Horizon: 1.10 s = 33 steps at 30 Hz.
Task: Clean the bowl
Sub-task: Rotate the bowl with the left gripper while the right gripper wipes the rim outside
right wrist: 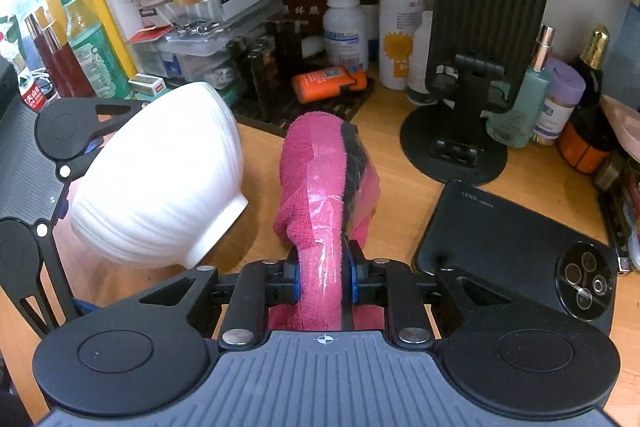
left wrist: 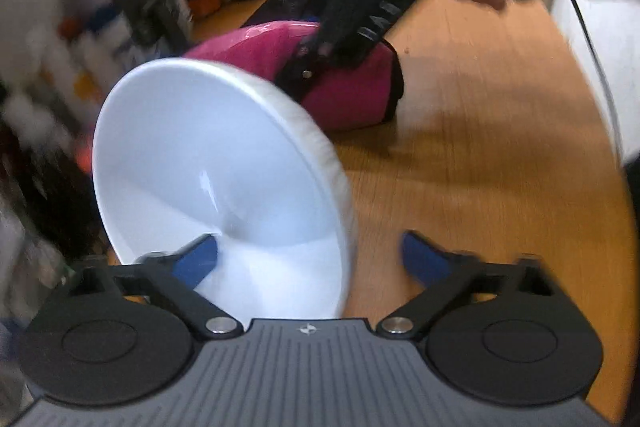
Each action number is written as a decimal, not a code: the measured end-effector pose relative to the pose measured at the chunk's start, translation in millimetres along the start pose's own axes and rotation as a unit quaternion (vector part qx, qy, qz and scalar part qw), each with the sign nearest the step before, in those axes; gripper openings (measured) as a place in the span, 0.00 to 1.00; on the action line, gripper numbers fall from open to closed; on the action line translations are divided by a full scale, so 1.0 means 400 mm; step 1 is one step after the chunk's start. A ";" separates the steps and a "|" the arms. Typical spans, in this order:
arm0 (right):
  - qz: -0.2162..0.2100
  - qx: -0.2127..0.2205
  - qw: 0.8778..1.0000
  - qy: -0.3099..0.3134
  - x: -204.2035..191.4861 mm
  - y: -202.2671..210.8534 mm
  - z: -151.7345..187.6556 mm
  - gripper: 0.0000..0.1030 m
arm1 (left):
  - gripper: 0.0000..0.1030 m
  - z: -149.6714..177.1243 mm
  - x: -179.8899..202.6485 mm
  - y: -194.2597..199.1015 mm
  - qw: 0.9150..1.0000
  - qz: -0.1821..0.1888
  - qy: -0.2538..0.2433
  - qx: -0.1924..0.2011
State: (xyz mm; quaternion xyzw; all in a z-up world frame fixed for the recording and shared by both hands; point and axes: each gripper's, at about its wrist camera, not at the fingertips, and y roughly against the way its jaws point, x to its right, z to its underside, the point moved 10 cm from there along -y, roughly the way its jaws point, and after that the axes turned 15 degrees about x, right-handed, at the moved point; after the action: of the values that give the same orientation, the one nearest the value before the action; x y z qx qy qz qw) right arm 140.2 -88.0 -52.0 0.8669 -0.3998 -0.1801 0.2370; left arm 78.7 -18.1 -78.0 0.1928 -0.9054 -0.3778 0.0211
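Note:
A white ribbed bowl point(left wrist: 208, 163) is tilted on its side, its rim between the blue pads of my left gripper point(left wrist: 310, 259). The jaws stand wide apart; the left pad point(left wrist: 198, 259) lies against the bowl's inside, the right pad is clear of the rim. In the right wrist view the bowl point(right wrist: 160, 187) hangs to the left, above the wooden table point(right wrist: 404, 183). My right gripper point(right wrist: 323, 285) is shut on a pink cloth point(right wrist: 320, 187) wrapped in clear plastic, just right of the bowl. The cloth point(left wrist: 340, 83) shows behind the bowl in the left wrist view.
A black phone point(right wrist: 516, 251) lies face down at the right. A black phone stand point(right wrist: 476, 75) stands behind it. Bottles, boxes and an orange tube point(right wrist: 328, 81) crowd the back shelf. Green and red bottles point(right wrist: 80, 27) stand at the left.

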 end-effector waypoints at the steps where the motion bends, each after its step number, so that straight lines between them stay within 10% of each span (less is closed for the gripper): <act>1: 0.000 0.001 1.000 0.003 -0.002 0.001 0.000 0.21 | 0.36 -0.005 -0.013 0.004 1.000 0.000 0.015 -0.007; 9: -0.079 0.003 0.990 0.120 -0.094 0.025 0.004 0.21 | 0.20 -0.040 -0.091 0.081 0.981 0.065 0.181 -0.018; 15: -0.230 -0.021 0.934 0.272 -0.309 0.206 0.111 0.21 | 0.16 -0.076 -0.133 0.115 0.964 0.083 0.254 0.007; 19: -0.159 -0.021 0.958 0.238 -0.254 0.146 0.081 0.21 | 0.18 -0.099 -0.110 0.082 0.965 0.093 0.244 -0.017; 25: 0.000 0.041 0.999 0.015 -0.028 -0.001 -0.078 0.21 | 0.22 -0.085 -0.097 0.064 0.969 0.084 0.230 -0.035; 29: -0.009 0.061 0.998 -0.025 -0.012 0.003 -0.108 0.21 | 0.29 -0.072 -0.083 0.059 0.975 0.073 0.206 -0.044; 33: -0.097 0.009 0.992 0.074 -0.130 0.016 -0.036 0.21 | 0.42 -0.054 -0.073 0.056 0.981 0.055 0.179 -0.051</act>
State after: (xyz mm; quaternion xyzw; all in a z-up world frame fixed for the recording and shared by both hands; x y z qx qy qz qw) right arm 111.3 -47.4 -30.2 0.9147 -0.2967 -0.1336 0.2396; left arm 102.4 -7.8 -44.0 0.2057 -0.8757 -0.3813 0.2132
